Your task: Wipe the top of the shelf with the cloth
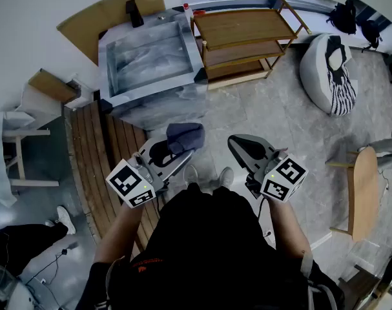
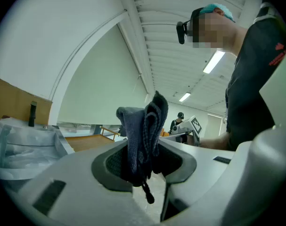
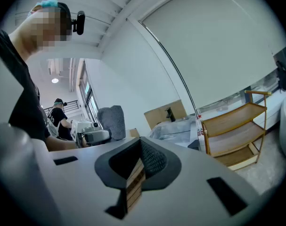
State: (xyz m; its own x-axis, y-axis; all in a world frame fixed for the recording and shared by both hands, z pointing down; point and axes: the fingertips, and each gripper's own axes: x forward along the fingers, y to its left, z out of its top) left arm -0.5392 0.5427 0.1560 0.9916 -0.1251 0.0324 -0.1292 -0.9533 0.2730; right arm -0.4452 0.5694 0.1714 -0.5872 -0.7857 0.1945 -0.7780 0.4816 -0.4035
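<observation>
L gripper (image 2: pixel 145 169) clamps grey cloth (image 2: pixel 143 126); R gripper (image 3: pixel 135 173) jaws together, shelf (image 1: pixel 241 28) well ahead.

**Camera positions**

Head view: from above the person (image 1: pixel 212 250), steeply down, shelf (image 1: pixel 241 26) far off at top centre. Both gripper views: low, close behind their own jaws, tilted upward. Right gripper view shares the shelf (image 3: pixel 234 117), at right.

Black T-shirt (image 1: pixel 208 237); grey left gripper (image 1: pixel 173 152) and right gripper (image 1: pixel 242 147).

Grey floor (image 1: pixel 267 115), wooden shelf (image 1: pixel 244 24), beanbag (image 1: pixel 321 63) on it
</observation>
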